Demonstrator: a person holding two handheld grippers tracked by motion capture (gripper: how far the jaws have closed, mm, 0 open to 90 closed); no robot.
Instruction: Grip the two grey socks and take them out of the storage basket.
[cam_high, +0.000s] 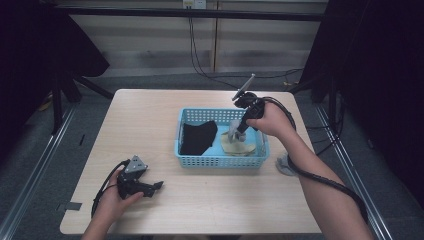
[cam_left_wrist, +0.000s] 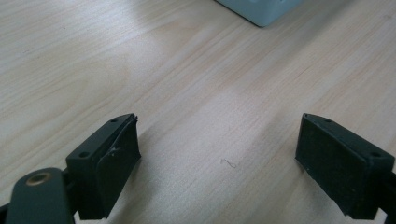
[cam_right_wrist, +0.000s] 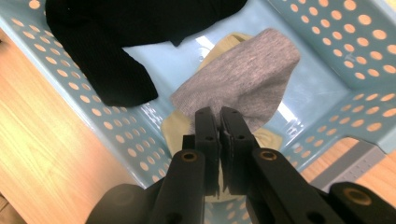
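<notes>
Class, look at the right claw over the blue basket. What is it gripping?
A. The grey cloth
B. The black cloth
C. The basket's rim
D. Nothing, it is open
A: in the right gripper view the right claw is shut on the grey cloth, holding it over the blue basket; the black cloth lies apart.

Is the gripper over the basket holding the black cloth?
No, the right gripper is shut on the grey sock; the black cloth lies apart.

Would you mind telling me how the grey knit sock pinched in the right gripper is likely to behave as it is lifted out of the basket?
The grey knit sock will probably hang limp, since it already droops from the shut right gripper. It seems light: a pinch at one edge carries it. Its loose end may drag over the cream cloth in the light blue perforated plastic basket.
</notes>
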